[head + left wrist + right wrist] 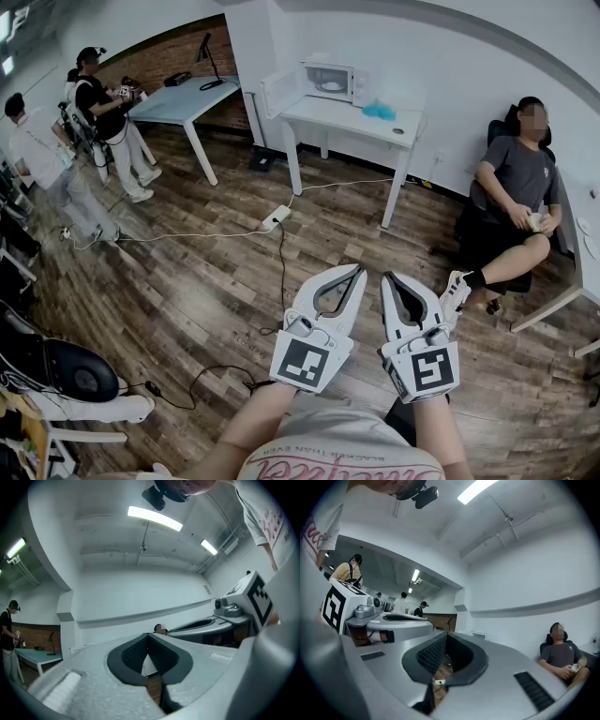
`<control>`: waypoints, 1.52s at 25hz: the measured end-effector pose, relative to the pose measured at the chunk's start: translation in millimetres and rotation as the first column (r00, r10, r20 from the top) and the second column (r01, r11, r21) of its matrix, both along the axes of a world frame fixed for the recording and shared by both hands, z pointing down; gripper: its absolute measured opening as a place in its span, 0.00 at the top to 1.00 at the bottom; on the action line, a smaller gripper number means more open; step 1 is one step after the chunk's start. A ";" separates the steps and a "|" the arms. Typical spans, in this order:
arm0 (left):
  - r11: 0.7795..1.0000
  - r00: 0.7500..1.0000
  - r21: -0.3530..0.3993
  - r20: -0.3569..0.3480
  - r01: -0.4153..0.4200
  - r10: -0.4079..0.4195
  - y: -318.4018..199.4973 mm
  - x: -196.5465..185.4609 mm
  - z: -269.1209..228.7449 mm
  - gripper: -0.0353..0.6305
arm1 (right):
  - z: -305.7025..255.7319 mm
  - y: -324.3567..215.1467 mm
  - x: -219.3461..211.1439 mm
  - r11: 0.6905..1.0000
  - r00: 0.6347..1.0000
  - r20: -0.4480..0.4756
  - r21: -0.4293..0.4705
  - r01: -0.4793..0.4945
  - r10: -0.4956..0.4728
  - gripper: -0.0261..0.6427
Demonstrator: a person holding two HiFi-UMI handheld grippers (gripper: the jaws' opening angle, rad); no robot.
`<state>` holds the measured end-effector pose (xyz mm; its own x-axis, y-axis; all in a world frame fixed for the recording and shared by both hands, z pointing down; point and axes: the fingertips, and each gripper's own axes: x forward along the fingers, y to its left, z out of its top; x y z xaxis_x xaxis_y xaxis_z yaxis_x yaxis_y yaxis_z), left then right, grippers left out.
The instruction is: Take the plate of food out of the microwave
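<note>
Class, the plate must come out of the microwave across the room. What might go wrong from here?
The power strip and cables on the floor toward the microwave could cause a trip. The left gripper and right gripper are shut and empty; they must open before any grasp.

A shared office or lab: microwave on a white desk, trailing power strip, seated person, wood floor.
</note>
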<state>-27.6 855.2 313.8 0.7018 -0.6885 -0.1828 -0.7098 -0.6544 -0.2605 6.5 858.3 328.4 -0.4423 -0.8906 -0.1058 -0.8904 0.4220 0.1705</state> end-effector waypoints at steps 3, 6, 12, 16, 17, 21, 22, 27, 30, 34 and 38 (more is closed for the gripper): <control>1.000 1.000 -0.011 -0.007 0.003 -0.003 3.6 8.6 1.6 0.94 | 1.6 4.1 7.5 1.000 1.000 -0.004 -0.008 0.004 -0.004 0.95; 1.000 1.000 -0.019 -0.002 0.005 -0.005 10.2 18.8 5.4 0.94 | 4.5 8.8 16.0 1.000 1.000 0.006 -0.018 0.015 -0.015 0.95; 0.999 1.000 -0.046 0.006 0.004 -0.004 13.7 39.2 17.9 0.94 | 16.8 10.2 31.0 0.998 0.999 0.006 -0.047 0.044 -0.044 0.95; 0.999 1.000 -0.033 0.022 0.002 -0.002 0.0 39.9 18.9 0.94 | 23.1 0.6 30.0 0.992 0.994 0.040 -0.065 0.105 -0.102 0.94; 0.999 1.000 -0.039 0.023 0.006 -0.005 -4.7 37.8 21.5 0.94 | 24.0 -2.0 31.8 0.992 0.993 0.063 -0.063 0.108 -0.104 0.94; 0.996 1.000 -0.084 0.001 0.020 -0.020 -34.4 29.3 34.6 0.94 | 27.2 -21.2 37.3 0.988 0.977 0.173 -0.064 0.138 -0.125 0.94; 0.995 1.000 -0.093 -0.005 0.021 -0.022 -44.8 27.5 37.0 0.94 | 28.5 -29.9 36.4 0.988 0.976 0.177 -0.064 0.142 -0.129 0.94; 0.993 1.000 -0.119 0.007 0.023 -0.022 -109.1 18.5 41.0 0.94 | 36.0 -89.4 22.3 0.989 0.987 0.110 -0.081 0.126 -0.117 0.94; 0.994 1.000 -0.110 0.015 0.016 -0.014 -149.1 14.5 38.3 0.94 | 36.2 -126.5 12.6 0.987 0.987 0.102 -0.086 0.134 -0.125 0.94; 0.993 1.000 -0.114 0.016 0.010 -0.008 -199.1 7.1 35.9 0.94 | 35.2 -175.2 3.2 0.988 0.988 0.096 -0.084 0.131 -0.123 0.94; 0.995 0.999 -0.104 0.032 0.000 0.003 -247.9 -5.1 29.7 0.94 | 32.5 -228.8 -6.8 0.990 0.989 0.103 -0.083 0.113 -0.105 0.94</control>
